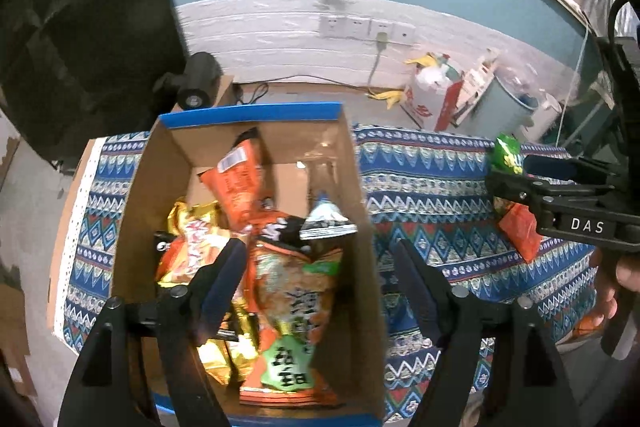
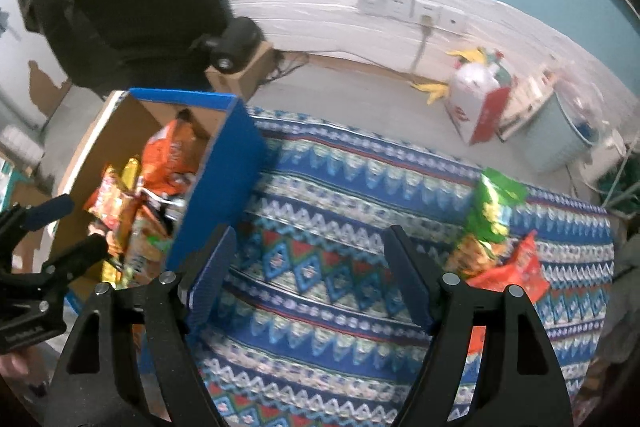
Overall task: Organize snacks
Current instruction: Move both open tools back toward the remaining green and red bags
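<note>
Right wrist view: the right gripper (image 2: 308,267) has its fingers wide apart and empty over the patterned tabletop (image 2: 340,187). The remaining snack packets (image 2: 496,227) lie to its right, the green one's long axis running near to far. The left gripper (image 1: 320,279), fingers apart and empty, hangs over the box (image 1: 152,187), farther off.

one cardboard box (image 1: 136,195), three snack packets on patterned cloth (image 2: 320,195), two grippers
</note>
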`<state>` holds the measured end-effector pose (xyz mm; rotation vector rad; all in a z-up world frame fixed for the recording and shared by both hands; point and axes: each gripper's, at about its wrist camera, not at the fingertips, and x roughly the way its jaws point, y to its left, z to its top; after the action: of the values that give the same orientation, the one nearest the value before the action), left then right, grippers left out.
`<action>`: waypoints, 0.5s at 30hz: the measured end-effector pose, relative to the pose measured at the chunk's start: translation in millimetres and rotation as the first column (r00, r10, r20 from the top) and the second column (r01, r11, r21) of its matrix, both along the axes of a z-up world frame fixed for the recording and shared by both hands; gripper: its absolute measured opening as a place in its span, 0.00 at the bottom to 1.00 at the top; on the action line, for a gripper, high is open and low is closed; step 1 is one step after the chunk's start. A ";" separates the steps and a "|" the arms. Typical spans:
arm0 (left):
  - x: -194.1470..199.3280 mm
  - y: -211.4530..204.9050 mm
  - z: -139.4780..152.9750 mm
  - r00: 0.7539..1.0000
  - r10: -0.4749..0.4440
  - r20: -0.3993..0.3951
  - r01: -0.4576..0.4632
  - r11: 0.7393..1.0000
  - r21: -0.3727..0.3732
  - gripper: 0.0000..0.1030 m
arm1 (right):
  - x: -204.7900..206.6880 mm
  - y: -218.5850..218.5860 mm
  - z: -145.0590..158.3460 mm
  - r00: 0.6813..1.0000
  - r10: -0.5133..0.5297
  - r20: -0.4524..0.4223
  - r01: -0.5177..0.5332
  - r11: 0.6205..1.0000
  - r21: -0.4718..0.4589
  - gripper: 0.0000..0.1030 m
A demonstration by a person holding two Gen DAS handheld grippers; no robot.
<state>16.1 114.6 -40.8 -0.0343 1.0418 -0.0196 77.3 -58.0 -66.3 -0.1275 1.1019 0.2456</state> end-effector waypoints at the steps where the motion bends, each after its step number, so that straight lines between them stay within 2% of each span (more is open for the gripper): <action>1: 0.2 -3.8 0.1 1.000 -0.008 0.000 0.008 1.000 0.003 0.75 | -0.9 -5.5 -0.8 1.000 -0.007 -0.001 0.007 1.000 -0.001 0.74; 15: 9.2 -70.3 -10.9 0.994 -0.104 -0.036 0.105 0.994 0.021 0.76 | -19.8 -91.8 -12.6 0.990 -0.140 -0.023 0.139 0.990 -0.022 0.75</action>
<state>25.3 44.3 -51.7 0.0408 1.0775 -0.1025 57.5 -149.8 -78.8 -0.0653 1.1324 0.1108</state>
